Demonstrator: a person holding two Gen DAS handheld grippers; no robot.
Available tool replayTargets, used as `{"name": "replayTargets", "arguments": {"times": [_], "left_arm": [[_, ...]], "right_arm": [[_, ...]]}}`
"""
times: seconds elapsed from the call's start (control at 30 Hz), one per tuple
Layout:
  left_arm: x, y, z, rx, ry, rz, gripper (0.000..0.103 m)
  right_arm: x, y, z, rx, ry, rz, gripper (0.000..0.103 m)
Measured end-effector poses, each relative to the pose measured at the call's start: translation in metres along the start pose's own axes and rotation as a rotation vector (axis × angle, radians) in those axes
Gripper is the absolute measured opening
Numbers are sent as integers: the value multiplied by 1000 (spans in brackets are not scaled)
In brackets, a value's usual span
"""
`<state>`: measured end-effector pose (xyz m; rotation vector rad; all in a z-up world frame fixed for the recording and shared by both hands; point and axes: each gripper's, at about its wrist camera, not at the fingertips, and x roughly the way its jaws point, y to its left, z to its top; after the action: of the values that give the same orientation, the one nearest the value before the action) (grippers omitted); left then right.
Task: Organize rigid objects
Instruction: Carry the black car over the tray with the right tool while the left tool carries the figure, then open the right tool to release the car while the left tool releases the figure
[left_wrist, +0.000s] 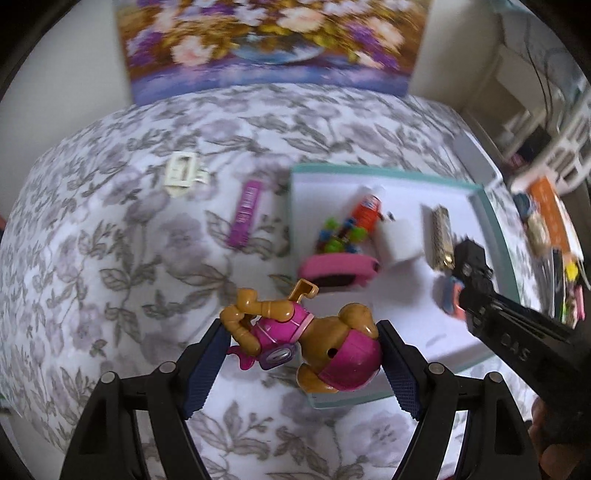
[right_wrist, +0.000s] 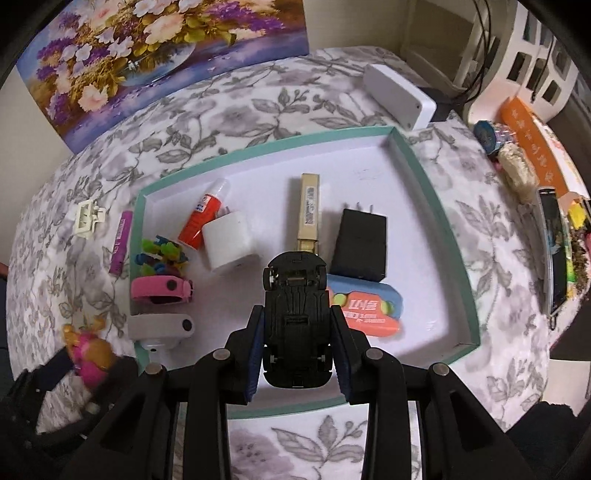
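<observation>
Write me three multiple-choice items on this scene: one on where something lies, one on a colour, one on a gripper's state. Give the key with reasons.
1. Where does the purple bar lie?
A. In the tray
B. On the floral cloth, left of the tray
C. In the left gripper

2. What colour is the tray rim?
A. Teal
B. Red
C. Black

3. What does the right gripper hold?
A. Nothing
B. The white charger
C. The black toy car

Key:
1 B, it lies on the cloth outside the rim.
2 A, the raised edge is teal around a white floor.
3 C, both pads press the car's sides, underside facing the camera.
</observation>
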<state>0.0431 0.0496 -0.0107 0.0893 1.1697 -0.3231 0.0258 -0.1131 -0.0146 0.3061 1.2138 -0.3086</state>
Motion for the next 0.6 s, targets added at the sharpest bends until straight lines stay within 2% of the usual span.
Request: {"name": "replayTargets", "arguments": {"times": [0.3, 0.47, 0.6], "left_arm": [[18, -34, -9, 97, 52, 29, 82], [30, -43, -11, 115, 77, 31, 82], [35, -46, -12, 125, 84, 27, 82]], "right_arm": [[23, -1, -4, -13, 66, -3, 36], [33, -2, -8, -14, 100, -5, 36], [35, -4, -9, -6, 110, -22, 39]]}}
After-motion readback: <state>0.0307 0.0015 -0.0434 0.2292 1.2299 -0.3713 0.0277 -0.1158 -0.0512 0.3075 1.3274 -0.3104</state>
